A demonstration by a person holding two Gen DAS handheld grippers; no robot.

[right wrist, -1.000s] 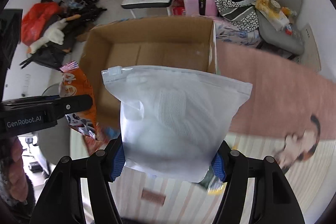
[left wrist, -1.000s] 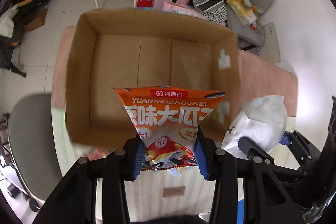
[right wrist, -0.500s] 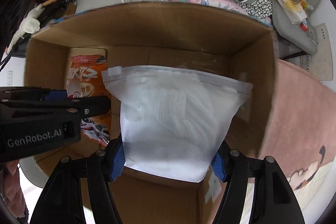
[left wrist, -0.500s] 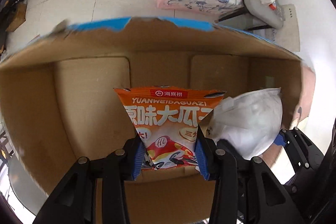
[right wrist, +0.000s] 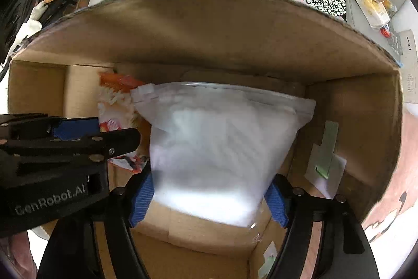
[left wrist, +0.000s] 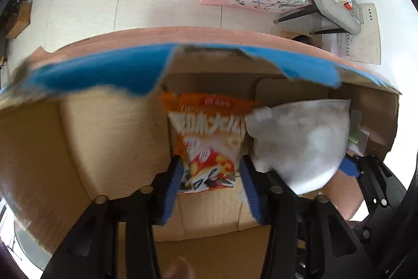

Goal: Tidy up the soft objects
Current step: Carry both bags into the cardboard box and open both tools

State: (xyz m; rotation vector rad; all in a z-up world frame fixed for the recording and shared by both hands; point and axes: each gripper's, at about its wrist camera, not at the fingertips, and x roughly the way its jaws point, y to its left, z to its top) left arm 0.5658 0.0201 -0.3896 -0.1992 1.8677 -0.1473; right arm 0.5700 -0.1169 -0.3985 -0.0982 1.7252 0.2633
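Both grippers hang low inside the box (left wrist: 65, 148) to drop their loads gently: left gripper (left wrist: 210, 186) opening off the snack (left wrist: 209, 145) at frame centre, right gripper (right wrist: 209, 200) opening off the pouch (right wrist: 216, 148).

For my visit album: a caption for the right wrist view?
Right gripper opening to drop a white zip bag into a cardboard box.

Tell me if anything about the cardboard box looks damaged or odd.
Yes: the cardboard box has a torn far flap, its blue outer layer ripped away in a ragged patch that bares brown card. A stray pale label sticks to the right inner wall.
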